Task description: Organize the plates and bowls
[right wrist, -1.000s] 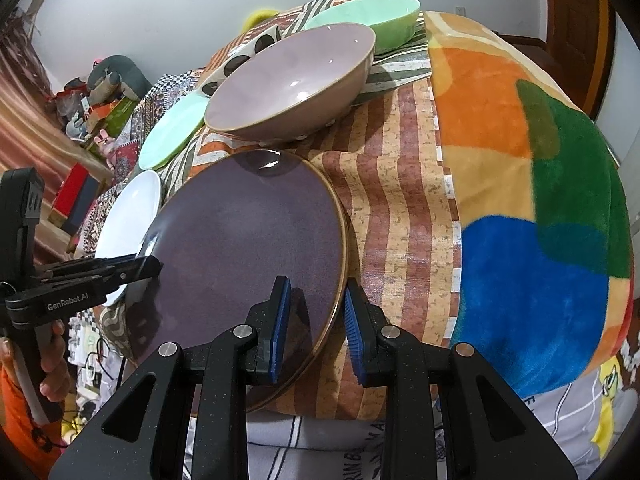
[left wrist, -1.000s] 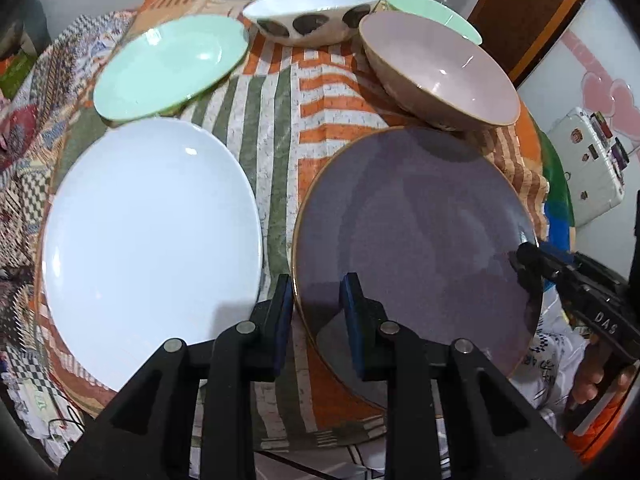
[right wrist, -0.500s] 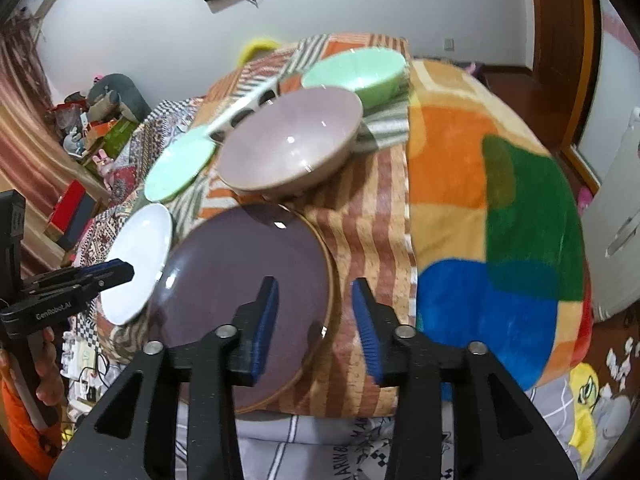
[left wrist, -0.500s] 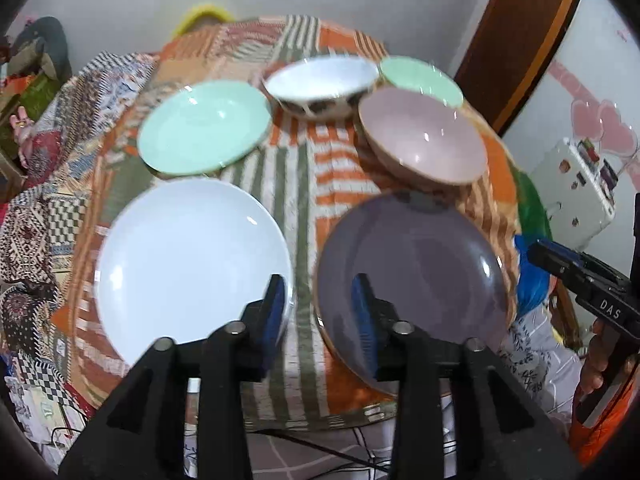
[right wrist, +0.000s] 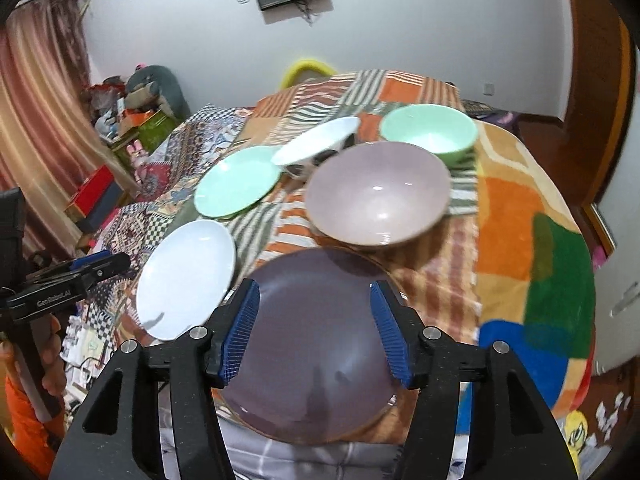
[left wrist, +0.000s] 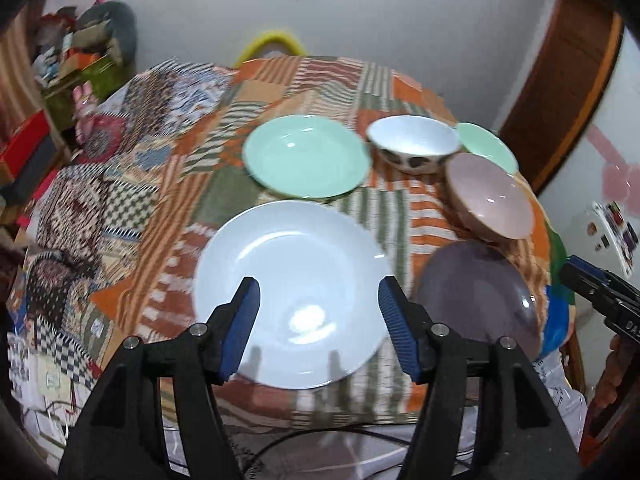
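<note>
On a patchwork cloth lie a white plate [left wrist: 292, 300], a dark purple plate [left wrist: 476, 300], a green plate [left wrist: 306, 156], a pink bowl [left wrist: 490, 200], a white spotted bowl [left wrist: 414, 148] and a green bowl [left wrist: 486, 146]. My left gripper [left wrist: 318, 320] is open and empty, raised above the white plate's near side. My right gripper [right wrist: 314, 328] is open and empty, raised above the purple plate [right wrist: 316, 344]. The right wrist view also shows the white plate [right wrist: 186, 276], green plate [right wrist: 236, 182], pink bowl [right wrist: 378, 192], spotted bowl [right wrist: 316, 146] and green bowl [right wrist: 430, 130].
The round table [right wrist: 532, 240] drops off at its near edge just below both grippers. A cluttered shelf with boxes [left wrist: 64, 76] stands at the far left. A wooden door frame [left wrist: 560, 80] is at the right. A yellow chair back [left wrist: 272, 40] shows behind the table.
Both grippers have pulled back and up from the purple plate's rim and opened wide. The left gripper has shifted left over the white plate. The purple plate lies flat on the cloth.
</note>
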The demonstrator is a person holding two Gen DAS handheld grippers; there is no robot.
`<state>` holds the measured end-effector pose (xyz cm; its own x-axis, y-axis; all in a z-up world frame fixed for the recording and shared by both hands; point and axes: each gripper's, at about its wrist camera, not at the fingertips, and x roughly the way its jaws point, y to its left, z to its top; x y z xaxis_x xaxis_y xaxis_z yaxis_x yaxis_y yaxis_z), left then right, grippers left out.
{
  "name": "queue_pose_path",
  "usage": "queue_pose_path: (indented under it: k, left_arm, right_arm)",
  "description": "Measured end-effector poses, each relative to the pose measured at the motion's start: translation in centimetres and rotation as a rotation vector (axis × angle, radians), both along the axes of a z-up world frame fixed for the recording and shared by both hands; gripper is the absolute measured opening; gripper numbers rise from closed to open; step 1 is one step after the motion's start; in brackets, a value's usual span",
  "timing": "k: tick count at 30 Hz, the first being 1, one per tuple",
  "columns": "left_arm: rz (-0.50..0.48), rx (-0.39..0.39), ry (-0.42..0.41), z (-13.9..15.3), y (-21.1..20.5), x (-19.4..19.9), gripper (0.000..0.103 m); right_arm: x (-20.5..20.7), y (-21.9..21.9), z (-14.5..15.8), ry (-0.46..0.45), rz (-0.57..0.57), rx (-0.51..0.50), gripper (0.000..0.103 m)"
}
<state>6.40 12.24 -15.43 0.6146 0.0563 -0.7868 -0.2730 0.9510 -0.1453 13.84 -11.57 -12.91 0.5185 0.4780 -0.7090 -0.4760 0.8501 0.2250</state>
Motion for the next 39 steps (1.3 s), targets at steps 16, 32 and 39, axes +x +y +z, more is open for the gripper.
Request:
queue_pose_path:
  k: [16,32,39]
  left_arm:
    - [0.153,-0.065,0.076,-5.4,7.1,-2.3,0.061]
    - [0.13,-0.15,0.081,-8.8,9.4,-1.4,0.042]
    - [0.118,-0.164,0.093,-10.1,9.8,-0.7,0.029]
  right_arm:
    - [1.3,8.9,-1.3,0.016,0.154,-0.077,0.054]
    - [4.1,15.2,-6.2,0.127,0.214,-0.151,0.054]
    - [4.8,16.0,-7.4,0.161,0.223,-0.176,0.048]
